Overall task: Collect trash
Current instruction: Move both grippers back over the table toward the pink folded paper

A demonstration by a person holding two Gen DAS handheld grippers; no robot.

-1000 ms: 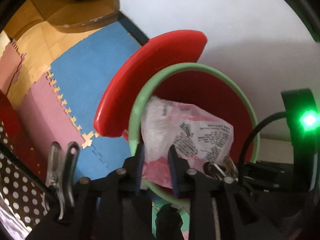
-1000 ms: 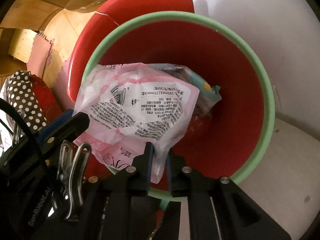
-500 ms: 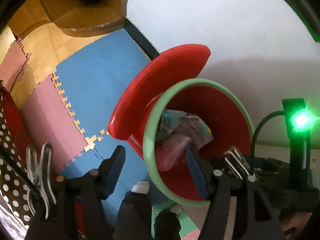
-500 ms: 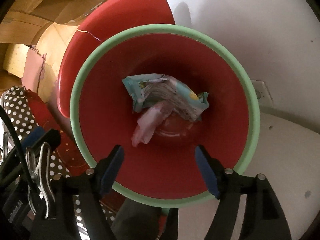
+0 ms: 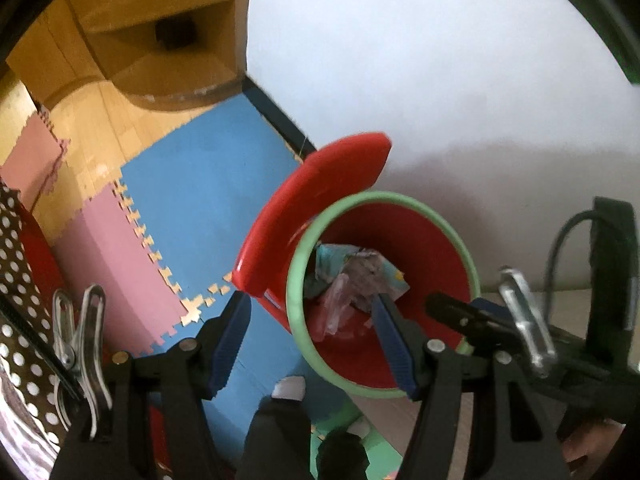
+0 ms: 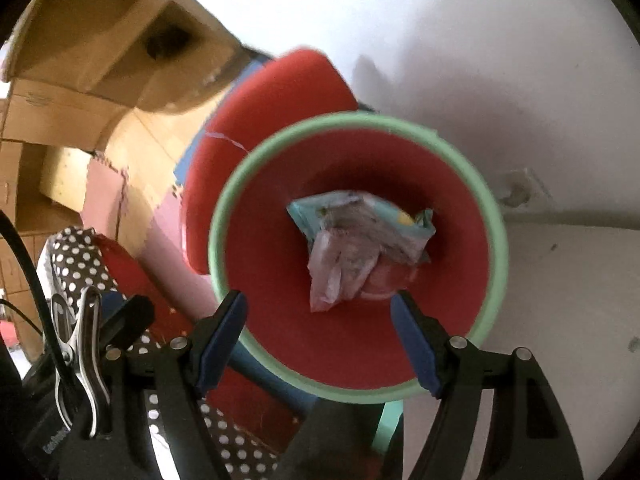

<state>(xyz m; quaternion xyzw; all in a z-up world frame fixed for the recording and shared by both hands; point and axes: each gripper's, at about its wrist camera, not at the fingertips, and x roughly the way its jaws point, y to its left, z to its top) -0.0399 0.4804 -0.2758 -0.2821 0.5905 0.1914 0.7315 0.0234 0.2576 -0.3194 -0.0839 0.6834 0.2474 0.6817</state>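
A round red plastic bin with a smooth pale green rim stands against a white wall. Its flat red lid is tipped up behind the rim, and the right wrist view shows a thin pale crack line across it. At the bottom of the bin lie two crumpled wrappers: a teal printed packet and a thin, translucent pink plastic bag lying partly over it, both creased and glossy.

The left tongs and the right tongs each have two black arms with ribbed blue pads. Both pairs stand wide apart above the bin with nothing between the pads, touching neither wrappers nor rim. One shiny metal spring clip sits on the left side of each rig.

The left wrist view alone shows the foam floor mats, blue and pink squares with jigsaw edges, laid over pale wooden flooring, and a curved wooden shelf unit in the corner. It also shows the right tongs reaching in from the right over the rim. The right wrist view alone shows stacked cardboard boxes and looks straight down into the bin. Both views catch a brown cloth with white polka dots at the left edge.
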